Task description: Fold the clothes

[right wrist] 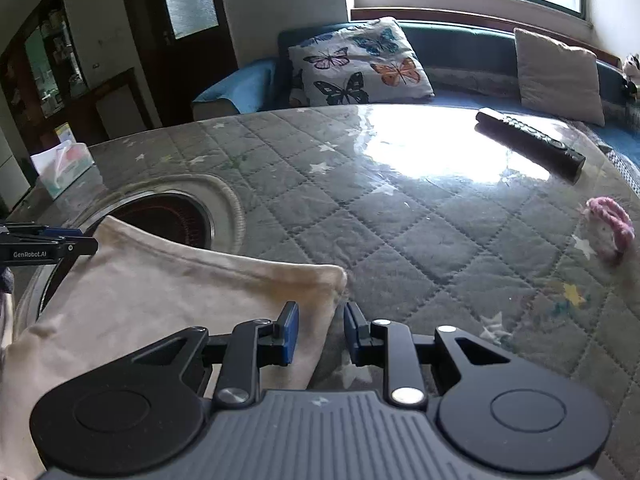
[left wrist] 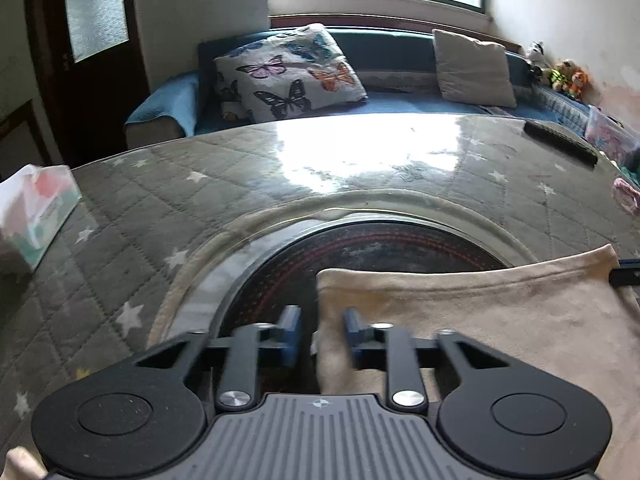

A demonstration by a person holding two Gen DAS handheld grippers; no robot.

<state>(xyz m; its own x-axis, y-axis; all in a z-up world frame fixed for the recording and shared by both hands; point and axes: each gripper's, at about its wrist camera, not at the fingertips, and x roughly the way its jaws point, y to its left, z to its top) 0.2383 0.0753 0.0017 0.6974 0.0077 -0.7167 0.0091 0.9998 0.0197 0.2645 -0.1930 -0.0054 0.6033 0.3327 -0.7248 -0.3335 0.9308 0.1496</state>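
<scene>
Your left hand-held gripper point(left wrist: 320, 334) has its blue fingers spread, straddling the left edge of the beige garment point(left wrist: 480, 320), which lies flat on the quilted, glass-topped surface point(left wrist: 160, 208) and partly covers the round dark inset point(left wrist: 360, 248) in its middle. Your right hand-held gripper point(right wrist: 320, 332) is likewise spread, its left finger over the cloth and its right finger over bare quilt, so the garment's right edge runs between them, just below its far right corner. Only your right view shows the whole remote control point(right wrist: 528, 144) near the far edge, the pink knitted item point(right wrist: 608, 232) in full, and your other gripper reaching in at the garment's far left corner. Your left view shows the tissue pack point(left wrist: 36, 212) up close and the row of small toys point(left wrist: 560, 72) along the sofa back, with only a sliver of the pink item.
</scene>
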